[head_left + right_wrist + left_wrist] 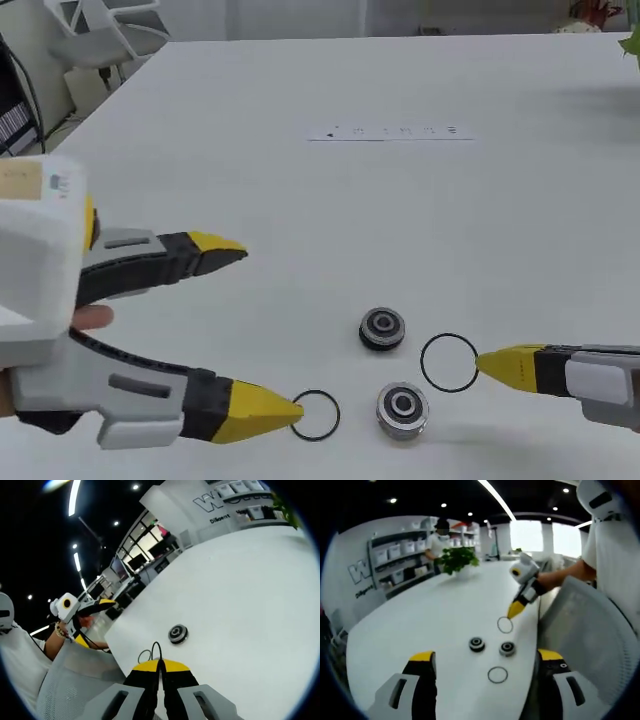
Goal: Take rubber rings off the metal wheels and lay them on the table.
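Left gripper [272, 330] hangs wide open, a loose rubber ring [338, 414] lying on the table [300, 170] just at its lower tip. Right of that I see a dark-rimmed wheel [382, 328] and a bare wheel [402, 410], then my right gripper [485, 365] pinching a second ring [422, 362].

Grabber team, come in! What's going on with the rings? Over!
Left hand-held gripper open, loose rubber ring at its tip. Right hand-held gripper shut on second rubber ring. Metal wheels between the rings, nothing blocking.
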